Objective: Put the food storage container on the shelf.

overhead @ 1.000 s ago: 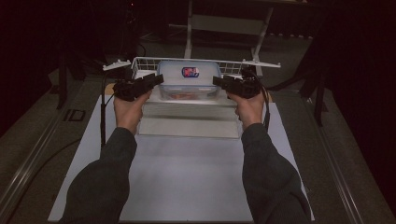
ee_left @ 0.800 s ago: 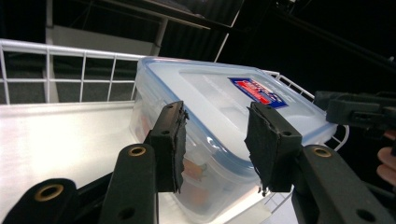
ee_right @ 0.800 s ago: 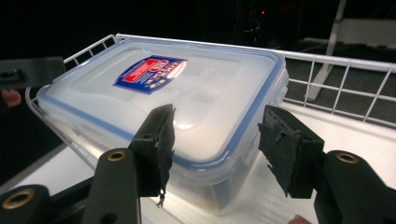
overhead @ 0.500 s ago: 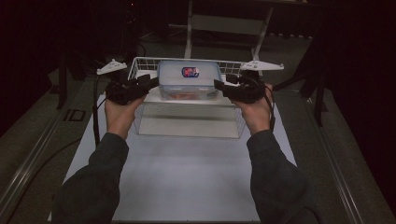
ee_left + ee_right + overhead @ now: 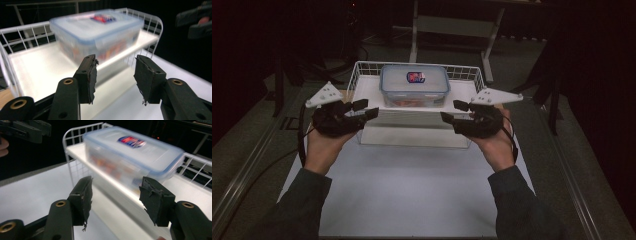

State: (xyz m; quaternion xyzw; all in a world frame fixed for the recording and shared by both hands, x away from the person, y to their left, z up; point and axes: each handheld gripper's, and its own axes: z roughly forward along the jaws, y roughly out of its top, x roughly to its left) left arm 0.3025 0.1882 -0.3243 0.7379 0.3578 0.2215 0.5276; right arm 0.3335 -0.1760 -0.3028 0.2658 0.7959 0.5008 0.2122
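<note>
High view: plastic box with a blue-edged lid and a red and blue sticker, sitting in the middle of the white wire basket at the far end of the white tabletop. Left gripper just beside the basket's left front corner, right gripper just beside its right front corner, both clear of the box. Jaws just been opening on both, wide apart now, nothing between them.
</note>
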